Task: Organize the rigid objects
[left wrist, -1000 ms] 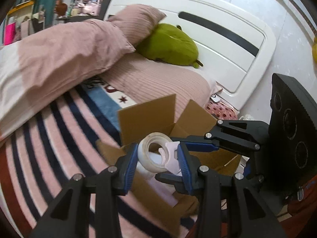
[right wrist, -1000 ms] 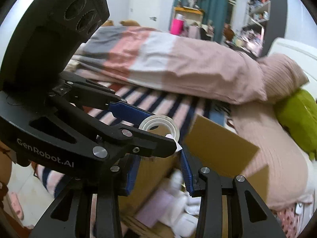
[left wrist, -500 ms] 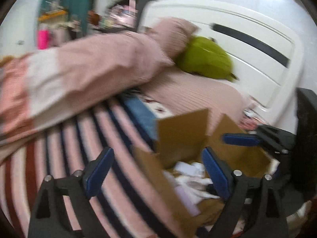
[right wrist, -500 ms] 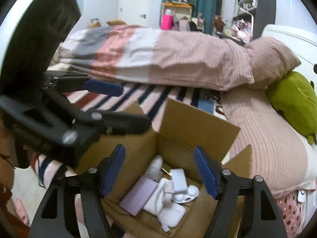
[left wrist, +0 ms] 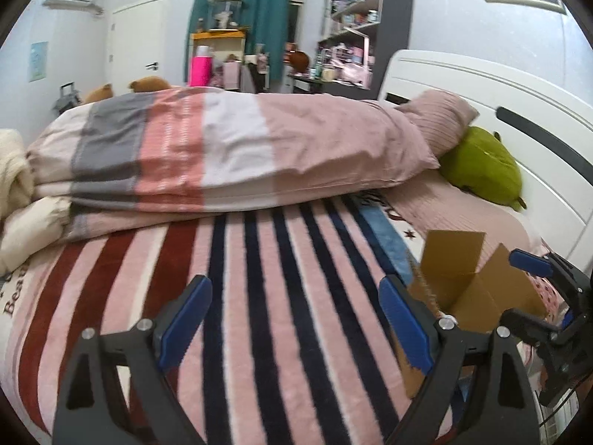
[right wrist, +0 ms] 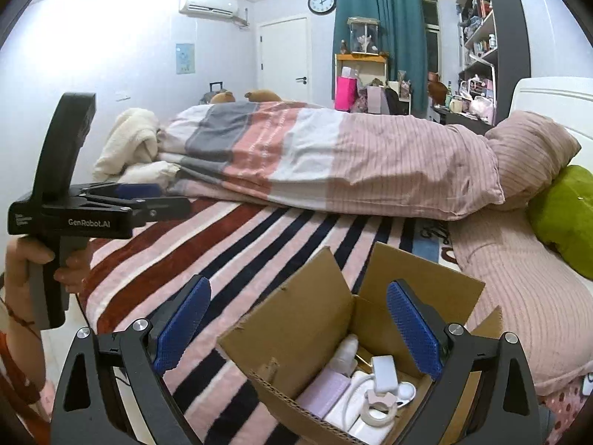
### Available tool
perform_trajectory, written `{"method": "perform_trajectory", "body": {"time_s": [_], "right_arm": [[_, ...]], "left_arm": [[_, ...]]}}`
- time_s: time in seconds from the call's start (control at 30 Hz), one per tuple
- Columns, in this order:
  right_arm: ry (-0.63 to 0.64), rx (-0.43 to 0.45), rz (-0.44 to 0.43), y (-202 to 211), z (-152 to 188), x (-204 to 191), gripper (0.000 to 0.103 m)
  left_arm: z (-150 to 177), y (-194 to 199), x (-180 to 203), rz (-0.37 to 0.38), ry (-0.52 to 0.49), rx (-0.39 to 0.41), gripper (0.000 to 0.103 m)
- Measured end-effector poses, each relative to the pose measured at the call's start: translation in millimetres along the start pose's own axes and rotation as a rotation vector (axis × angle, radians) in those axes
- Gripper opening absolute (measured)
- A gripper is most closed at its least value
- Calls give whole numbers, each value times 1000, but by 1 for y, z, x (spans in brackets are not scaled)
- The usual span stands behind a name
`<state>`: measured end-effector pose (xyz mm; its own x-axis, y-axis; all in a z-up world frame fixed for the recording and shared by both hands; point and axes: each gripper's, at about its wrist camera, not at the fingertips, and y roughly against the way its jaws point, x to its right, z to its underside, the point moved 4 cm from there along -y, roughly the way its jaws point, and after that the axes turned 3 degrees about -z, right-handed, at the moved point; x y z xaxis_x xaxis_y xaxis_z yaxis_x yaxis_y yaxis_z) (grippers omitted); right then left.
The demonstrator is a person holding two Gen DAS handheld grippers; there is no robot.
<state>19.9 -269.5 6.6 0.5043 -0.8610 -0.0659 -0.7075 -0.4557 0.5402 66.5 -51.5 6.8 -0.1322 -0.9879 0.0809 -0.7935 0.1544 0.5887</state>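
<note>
An open cardboard box (right wrist: 307, 319) sits on the striped blanket at the bed's near edge; it also shows in the left wrist view (left wrist: 467, 289). Inside lie a tape roll in a pink-white dispenser (right wrist: 378, 409), a white charger (right wrist: 385, 372), a lilac flat pack (right wrist: 322, 389) and other white items. My right gripper (right wrist: 298, 328) is open and empty above the box. My left gripper (left wrist: 296, 320) is open and empty over the blanket, left of the box; it shows in the right wrist view (right wrist: 148, 198).
The striped blanket (left wrist: 259, 278) covers the bed. A folded duvet (right wrist: 315, 155) lies across the far side. A pink pillow (right wrist: 533, 148) and a green plush (right wrist: 567, 215) rest by the white headboard (left wrist: 481, 96). Shelves and a desk stand behind.
The tape dispenser, held between both grippers a second ago, now lies in the box. Both grippers have opened and pulled back; the left one has swung left, away from the box.
</note>
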Motion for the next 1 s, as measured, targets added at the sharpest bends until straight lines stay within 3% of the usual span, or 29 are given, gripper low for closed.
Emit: {"method": "perform_trajectory", "body": {"time_s": [0.23,1.0], "right_arm": [[-16,8,-2,-3,-2,-4,96],[-32,18,12,-1,-2,-5,96]], "left_arm": [[6,4,-15,-39,15,-1,90],[2,9,-11,-50,2,15,90]]}}
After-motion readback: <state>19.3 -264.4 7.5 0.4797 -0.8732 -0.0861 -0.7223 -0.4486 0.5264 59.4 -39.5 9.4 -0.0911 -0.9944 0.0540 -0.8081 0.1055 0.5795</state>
